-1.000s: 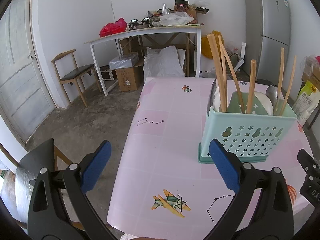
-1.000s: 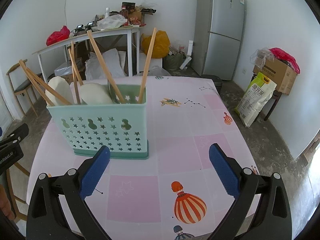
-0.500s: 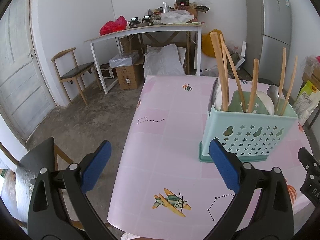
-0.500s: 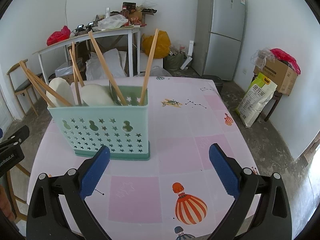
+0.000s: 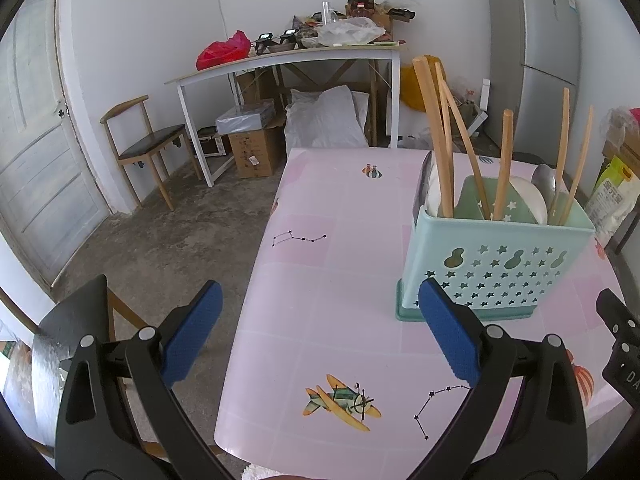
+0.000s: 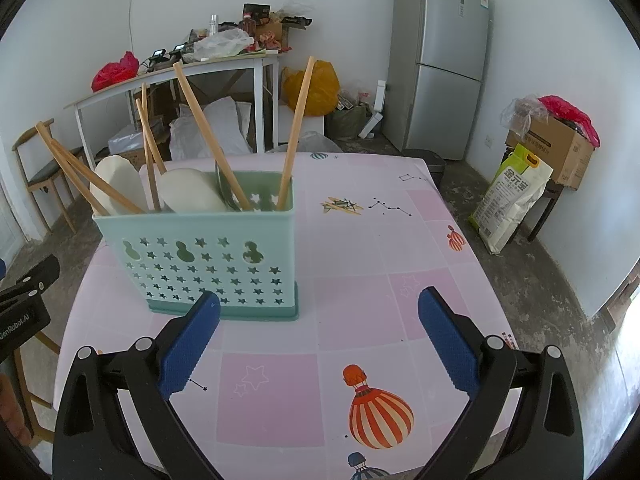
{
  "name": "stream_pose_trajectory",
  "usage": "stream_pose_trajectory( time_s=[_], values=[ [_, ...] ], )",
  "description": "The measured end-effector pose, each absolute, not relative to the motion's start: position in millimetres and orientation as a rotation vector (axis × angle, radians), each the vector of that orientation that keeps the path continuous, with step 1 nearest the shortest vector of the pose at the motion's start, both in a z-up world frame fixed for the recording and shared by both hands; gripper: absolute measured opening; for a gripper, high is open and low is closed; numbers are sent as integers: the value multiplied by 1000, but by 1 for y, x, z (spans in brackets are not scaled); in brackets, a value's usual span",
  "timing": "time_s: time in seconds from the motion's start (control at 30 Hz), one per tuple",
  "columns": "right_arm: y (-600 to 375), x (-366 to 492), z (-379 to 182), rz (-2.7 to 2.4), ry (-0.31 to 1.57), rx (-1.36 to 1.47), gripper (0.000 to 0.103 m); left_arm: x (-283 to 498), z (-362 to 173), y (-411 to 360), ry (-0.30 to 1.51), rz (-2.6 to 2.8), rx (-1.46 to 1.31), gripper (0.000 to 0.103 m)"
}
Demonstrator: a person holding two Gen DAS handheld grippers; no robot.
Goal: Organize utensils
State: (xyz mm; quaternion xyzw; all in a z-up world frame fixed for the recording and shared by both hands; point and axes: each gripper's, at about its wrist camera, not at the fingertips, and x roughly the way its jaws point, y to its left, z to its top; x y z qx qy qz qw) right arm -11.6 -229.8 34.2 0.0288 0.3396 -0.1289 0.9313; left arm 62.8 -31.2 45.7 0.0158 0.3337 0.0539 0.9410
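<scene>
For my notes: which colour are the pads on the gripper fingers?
Blue pads, on black arms; the right wrist view shows them best.

Left gripper point(image 5: 320, 320): jaws spread wide, nothing between the blue pads point(image 5: 192, 338); black arms splay outward.
Right gripper point(image 6: 319, 326): jaws likewise wide apart, pads point(image 6: 448, 344) bare, fingers level and pointing forward.

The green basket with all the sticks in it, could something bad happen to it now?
Maybe. The chopsticks lean out at different angles above the green basket, so an open tool, left or right, moving in could bump one. The basket is tall and narrow, so a push near its top might tip it and spill the white spoons. It also stands fairly near the table edge on the left side.
</scene>
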Motion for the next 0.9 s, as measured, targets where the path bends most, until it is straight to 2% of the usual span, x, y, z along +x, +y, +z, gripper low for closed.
stream_pose_trajectory(
  time_s=[0.9],
  values=[
    [-232,-11,35,-265,695,59,96,62,46,-33,682,108,37,95]
  ],
)
